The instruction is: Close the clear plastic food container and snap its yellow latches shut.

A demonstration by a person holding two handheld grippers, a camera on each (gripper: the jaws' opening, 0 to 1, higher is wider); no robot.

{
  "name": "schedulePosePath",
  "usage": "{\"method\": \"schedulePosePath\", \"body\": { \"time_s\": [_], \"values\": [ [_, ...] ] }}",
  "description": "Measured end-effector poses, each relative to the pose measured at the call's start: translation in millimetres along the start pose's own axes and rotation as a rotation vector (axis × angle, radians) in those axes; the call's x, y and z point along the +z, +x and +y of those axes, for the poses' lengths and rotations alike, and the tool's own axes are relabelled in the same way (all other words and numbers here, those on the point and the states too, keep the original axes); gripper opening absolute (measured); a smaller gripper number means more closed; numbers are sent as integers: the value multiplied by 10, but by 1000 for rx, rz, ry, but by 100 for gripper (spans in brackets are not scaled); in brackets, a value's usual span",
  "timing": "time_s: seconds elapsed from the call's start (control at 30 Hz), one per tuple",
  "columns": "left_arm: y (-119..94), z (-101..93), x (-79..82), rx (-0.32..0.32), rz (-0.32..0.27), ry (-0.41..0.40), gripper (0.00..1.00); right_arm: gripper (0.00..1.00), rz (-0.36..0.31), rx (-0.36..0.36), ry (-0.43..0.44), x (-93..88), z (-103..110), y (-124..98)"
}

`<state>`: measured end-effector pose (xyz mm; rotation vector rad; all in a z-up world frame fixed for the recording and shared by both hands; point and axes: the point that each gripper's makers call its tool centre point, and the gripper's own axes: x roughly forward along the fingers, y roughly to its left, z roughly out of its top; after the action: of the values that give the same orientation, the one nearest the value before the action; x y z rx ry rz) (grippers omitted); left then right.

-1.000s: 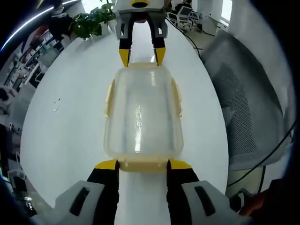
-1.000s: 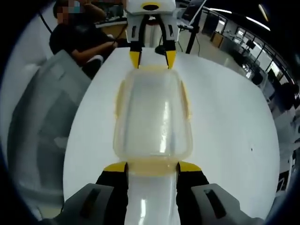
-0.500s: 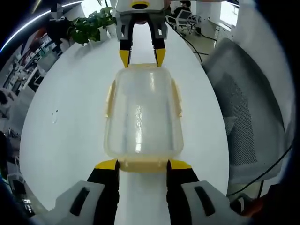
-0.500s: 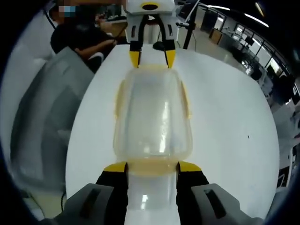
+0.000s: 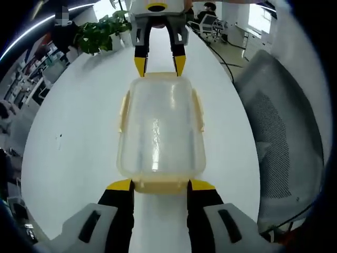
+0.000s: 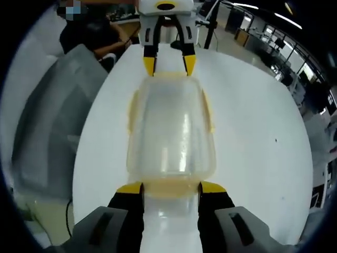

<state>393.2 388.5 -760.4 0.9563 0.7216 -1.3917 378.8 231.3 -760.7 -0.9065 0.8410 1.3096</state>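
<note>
- The clear plastic food container, lid on, sits on the white table.
- The left gripper and right gripper stand spread at opposite short-end yellow latches, tips touching.

I see my right gripper at 6 o'clock — jaws straddling the container — left gripper opposite at 12.

Left gripper at six o'clock, jaws spread wide; right gripper faces it from twelve o'clock, likewise spread.
</note>
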Motion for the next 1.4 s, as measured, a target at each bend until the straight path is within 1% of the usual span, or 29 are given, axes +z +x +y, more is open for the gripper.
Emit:
{"method": "schedulePosePath", "body": {
  "time_s": [0.37,0.87,1.03,1.4],
  "values": [
    [114,-21,185,-13,-18,6,38,38,11,3,17,-204,41,-70],
    [238,-39,334,-24,-29,14,38,38,25,5,32,-402,82,-118],
    [282,-35,419,-30,-31,21,38,38,34,6,41,-486,89,-145],
    [378,-35,554,-39,-44,25,38,38,45,10,50,-649,96,-198]
  ]
}}
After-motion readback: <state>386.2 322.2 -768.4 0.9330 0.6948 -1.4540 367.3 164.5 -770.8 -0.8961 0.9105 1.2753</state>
